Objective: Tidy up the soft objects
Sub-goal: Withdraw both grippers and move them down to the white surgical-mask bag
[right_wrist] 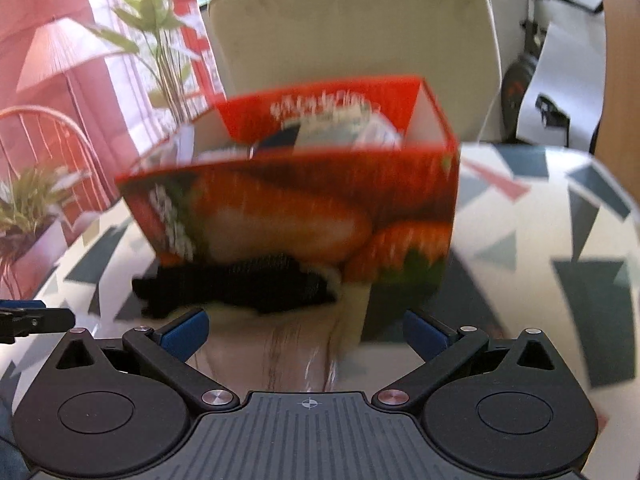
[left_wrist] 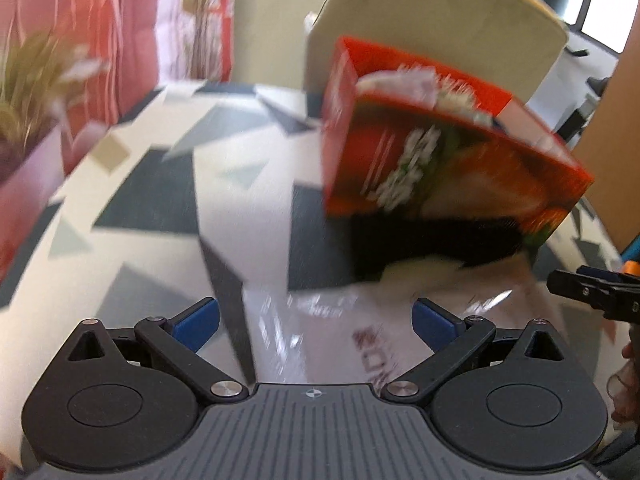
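On the white tabletop [right_wrist: 540,216] with grey triangles stands one open red printed cardboard box [right_wrist: 304,208], one black cloth [right_wrist: 240,284] against its base. Behind stands one beige chair [right_wrist: 352,28]. Each hand-held gripper, left [left_wrist: 316,320] and right [right_wrist: 306,330], gapes wide, holding nothing.

We take the box [right_wrist: 296,208] as our mark. It stands on the table [left_wrist: 160,208], open at the top, with blurred items [right_wrist: 336,128] in it. A dark cloth [right_wrist: 240,284] lies against its near foot. Nearer to us than the cloth lies a clear bag [left_wrist: 320,332], between the wide-apart jaws of the left gripper [left_wrist: 316,320]; the right gripper [right_wrist: 306,330] is likewise spread before the box. Behind the box stands a chair [right_wrist: 352,40]. Left of the box, at the table's far edge, sits a plant [right_wrist: 28,208].
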`<move>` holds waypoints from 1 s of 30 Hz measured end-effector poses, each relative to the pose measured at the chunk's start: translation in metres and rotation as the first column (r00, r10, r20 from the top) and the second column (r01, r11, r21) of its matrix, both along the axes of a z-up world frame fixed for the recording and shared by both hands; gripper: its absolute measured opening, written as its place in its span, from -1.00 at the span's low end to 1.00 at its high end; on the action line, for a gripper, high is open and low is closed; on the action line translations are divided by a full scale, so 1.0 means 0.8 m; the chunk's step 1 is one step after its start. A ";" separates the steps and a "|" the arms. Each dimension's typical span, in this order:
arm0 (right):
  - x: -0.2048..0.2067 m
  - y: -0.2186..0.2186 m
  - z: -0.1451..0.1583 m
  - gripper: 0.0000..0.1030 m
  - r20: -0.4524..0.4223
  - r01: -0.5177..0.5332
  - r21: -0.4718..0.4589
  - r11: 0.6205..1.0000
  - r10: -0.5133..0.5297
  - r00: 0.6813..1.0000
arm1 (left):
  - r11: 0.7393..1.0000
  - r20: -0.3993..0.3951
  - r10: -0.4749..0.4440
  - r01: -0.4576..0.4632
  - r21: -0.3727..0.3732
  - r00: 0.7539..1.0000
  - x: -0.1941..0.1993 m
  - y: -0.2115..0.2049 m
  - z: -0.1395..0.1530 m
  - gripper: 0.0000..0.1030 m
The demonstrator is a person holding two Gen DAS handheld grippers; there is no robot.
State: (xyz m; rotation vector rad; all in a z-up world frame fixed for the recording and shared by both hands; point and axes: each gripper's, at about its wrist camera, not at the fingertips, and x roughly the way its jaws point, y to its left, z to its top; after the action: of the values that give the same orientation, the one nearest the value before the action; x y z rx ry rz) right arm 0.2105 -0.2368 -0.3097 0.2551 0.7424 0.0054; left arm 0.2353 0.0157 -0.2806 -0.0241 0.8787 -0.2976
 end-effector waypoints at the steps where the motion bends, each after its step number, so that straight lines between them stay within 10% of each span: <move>1: -0.001 0.004 -0.006 0.99 -0.013 -0.005 0.004 1.000 0.005 1.000 | 1.000 -0.014 0.005 -0.005 0.000 1.000 0.000 0.002 -0.006 1.00; 30: 0.002 0.033 -0.053 0.99 -0.108 -0.053 0.018 0.998 0.055 0.993 | 0.999 -0.068 0.005 -0.003 0.036 0.998 -0.003 -0.002 -0.042 1.00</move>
State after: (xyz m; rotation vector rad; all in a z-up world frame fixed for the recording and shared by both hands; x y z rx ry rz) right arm 0.2124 -0.2108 -0.3518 0.2513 0.8571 0.0490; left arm 0.2330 0.0145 -0.3141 -0.0025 0.9512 -0.2786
